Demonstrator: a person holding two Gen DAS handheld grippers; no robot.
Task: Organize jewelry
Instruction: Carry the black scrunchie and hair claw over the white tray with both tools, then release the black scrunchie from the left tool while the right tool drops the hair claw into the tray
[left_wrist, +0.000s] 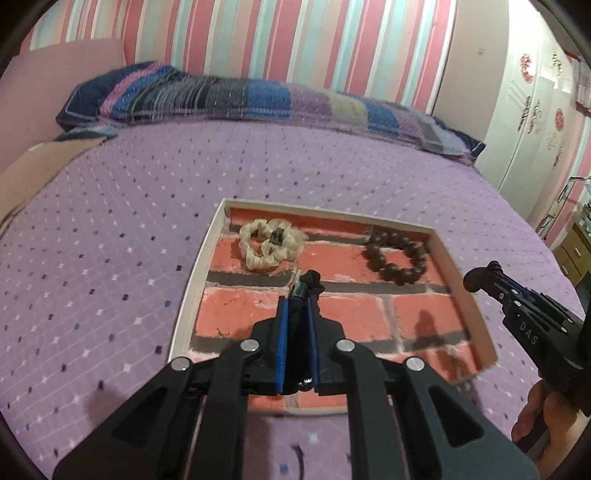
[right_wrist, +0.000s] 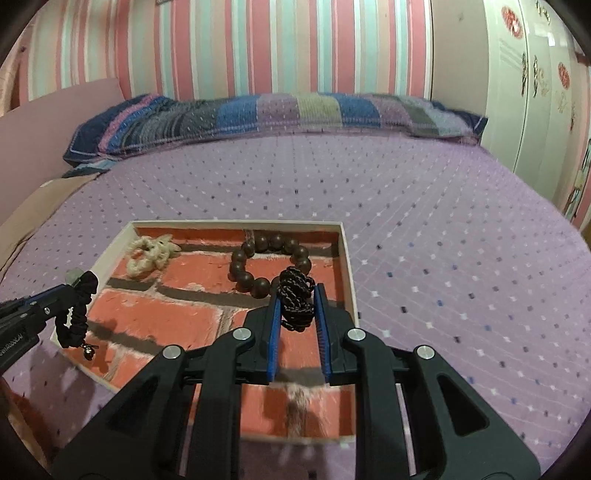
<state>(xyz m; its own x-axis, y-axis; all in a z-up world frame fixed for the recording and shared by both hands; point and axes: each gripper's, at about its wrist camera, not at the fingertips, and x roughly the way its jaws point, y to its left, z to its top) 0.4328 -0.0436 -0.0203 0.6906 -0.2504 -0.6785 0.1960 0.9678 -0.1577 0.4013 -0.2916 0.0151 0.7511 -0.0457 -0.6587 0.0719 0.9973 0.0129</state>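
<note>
- L gripper (left_wrist: 297, 295) clamped on a black scrunchie (right_wrist: 74, 310); it dangles w/ a small charm over the tray's near-left corner.
- R gripper (right_wrist: 297, 299) pinched on a black braided cord band (right_wrist: 295, 295), held above the tray's right side.
- Tray (left_wrist: 192, 280): shallow white box, brick-print floor, sits on the purple bedspread (left_wrist: 110, 221).
- In tray, far end: cream scrunchie (left_wrist: 266, 245) left, dark bead bracelet (left_wrist: 397, 256) right, apart.
- A hand (left_wrist: 543, 417) holds the R tool.
</note>
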